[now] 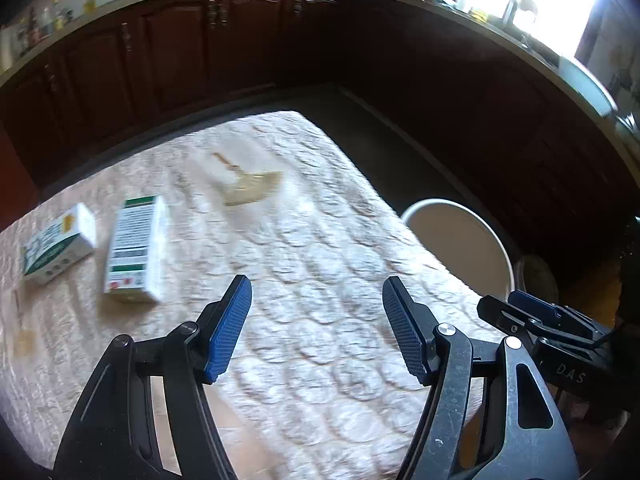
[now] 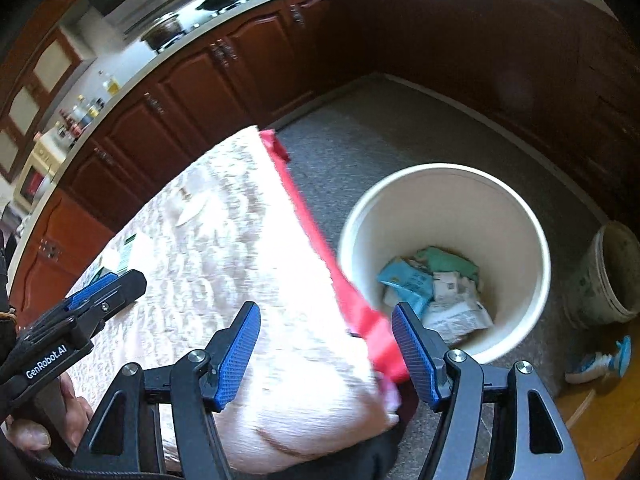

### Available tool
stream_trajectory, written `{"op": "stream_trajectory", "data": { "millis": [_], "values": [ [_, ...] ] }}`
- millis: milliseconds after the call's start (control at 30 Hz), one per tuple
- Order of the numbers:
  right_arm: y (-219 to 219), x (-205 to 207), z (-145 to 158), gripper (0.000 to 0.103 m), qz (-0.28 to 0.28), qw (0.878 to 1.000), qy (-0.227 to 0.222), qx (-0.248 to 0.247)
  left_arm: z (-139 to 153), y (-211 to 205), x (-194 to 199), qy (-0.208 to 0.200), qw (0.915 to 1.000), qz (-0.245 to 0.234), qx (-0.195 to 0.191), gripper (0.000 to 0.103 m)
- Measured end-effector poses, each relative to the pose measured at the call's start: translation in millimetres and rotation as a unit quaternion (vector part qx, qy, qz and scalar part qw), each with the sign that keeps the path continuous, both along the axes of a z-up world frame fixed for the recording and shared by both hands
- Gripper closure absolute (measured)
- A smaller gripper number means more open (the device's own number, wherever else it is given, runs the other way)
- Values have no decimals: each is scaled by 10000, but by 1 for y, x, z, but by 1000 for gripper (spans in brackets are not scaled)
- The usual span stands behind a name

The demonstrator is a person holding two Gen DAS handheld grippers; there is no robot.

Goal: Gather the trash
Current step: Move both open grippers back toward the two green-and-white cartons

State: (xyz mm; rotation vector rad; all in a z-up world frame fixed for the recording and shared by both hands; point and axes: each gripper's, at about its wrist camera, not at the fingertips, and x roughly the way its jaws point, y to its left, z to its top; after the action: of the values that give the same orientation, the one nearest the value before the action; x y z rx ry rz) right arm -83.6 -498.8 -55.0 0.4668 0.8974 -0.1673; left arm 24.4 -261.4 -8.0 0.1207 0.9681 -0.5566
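Two white-and-green cartons lie on the table at the left: a small one (image 1: 60,246) and a longer one (image 1: 136,248). A tan flat scrap (image 1: 250,188) lies farther back; it also shows in the right wrist view (image 2: 192,208). My left gripper (image 1: 316,328) is open and empty above the table's lace cloth (image 1: 320,240). My right gripper (image 2: 326,352) is open and empty over the table's right edge, beside the cream trash bucket (image 2: 520,208), which holds crumpled paper and packets (image 2: 436,292). The bucket also shows in the left wrist view (image 1: 460,244).
A red strip (image 2: 316,232) runs along the table's right edge. A smaller dirty bucket (image 2: 612,276) and a blue-white shoe (image 2: 600,362) sit on the floor at the right. Dark wood kitchen cabinets (image 1: 180,40) with a cluttered counter ring the room.
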Motion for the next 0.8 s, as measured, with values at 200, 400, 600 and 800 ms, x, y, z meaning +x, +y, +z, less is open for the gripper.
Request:
{"op": "stream_trajectory", "data": {
  "millis": [200, 400, 600, 800],
  "values": [
    [34, 17, 8, 32, 281, 9994, -81, -184, 6, 38, 9, -13, 9994, 341, -68, 36],
    [67, 35, 8, 32, 610, 9978, -37, -270, 4, 74, 16, -17, 9980, 624, -35, 36],
    [96, 53, 9, 32, 919, 9950, -12, -382, -5, 116, 26, 78, 9951, 989, -11, 36],
    [116, 66, 10, 32, 1118, 9928, 10, -428, -14, 158, 34, 150, 9916, 1285, 65, 36]
  ]
}}
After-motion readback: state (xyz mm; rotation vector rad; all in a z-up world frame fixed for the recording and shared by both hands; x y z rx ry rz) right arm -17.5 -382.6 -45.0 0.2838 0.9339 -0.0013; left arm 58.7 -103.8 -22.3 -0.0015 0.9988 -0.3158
